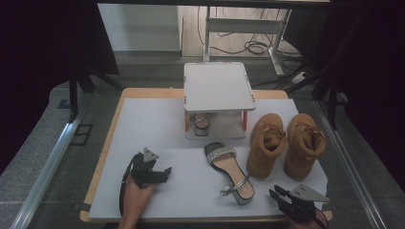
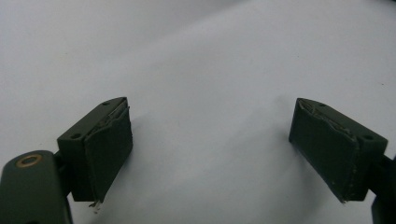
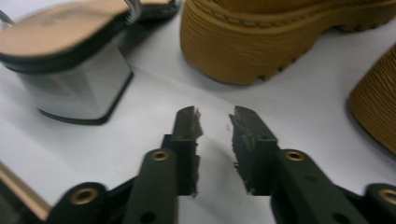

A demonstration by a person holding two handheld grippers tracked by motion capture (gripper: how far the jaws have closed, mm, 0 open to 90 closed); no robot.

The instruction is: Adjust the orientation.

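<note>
A silver-strapped block-heel sandal (image 1: 229, 171) lies on the white mat (image 1: 143, 124), toe pointing away. To its right stands a pair of tan lace-up boots (image 1: 267, 143) (image 1: 303, 143). My left gripper (image 1: 165, 172) rests low on the mat left of the sandal, its jaws wide open over bare mat (image 2: 208, 105). My right gripper (image 1: 274, 193) sits at the front right edge, behind the sandal's heel (image 3: 70, 88) and the nearer boot's sole (image 3: 261, 42). Its jaws (image 3: 215, 114) stand a narrow gap apart with nothing between them.
A small white two-level stand (image 1: 218, 86) sits at the back centre, with a second sandal (image 1: 202, 123) on its lower level. The mat covers a wooden table whose edge (image 1: 102, 157) shows at the left. Metal rails flank the table.
</note>
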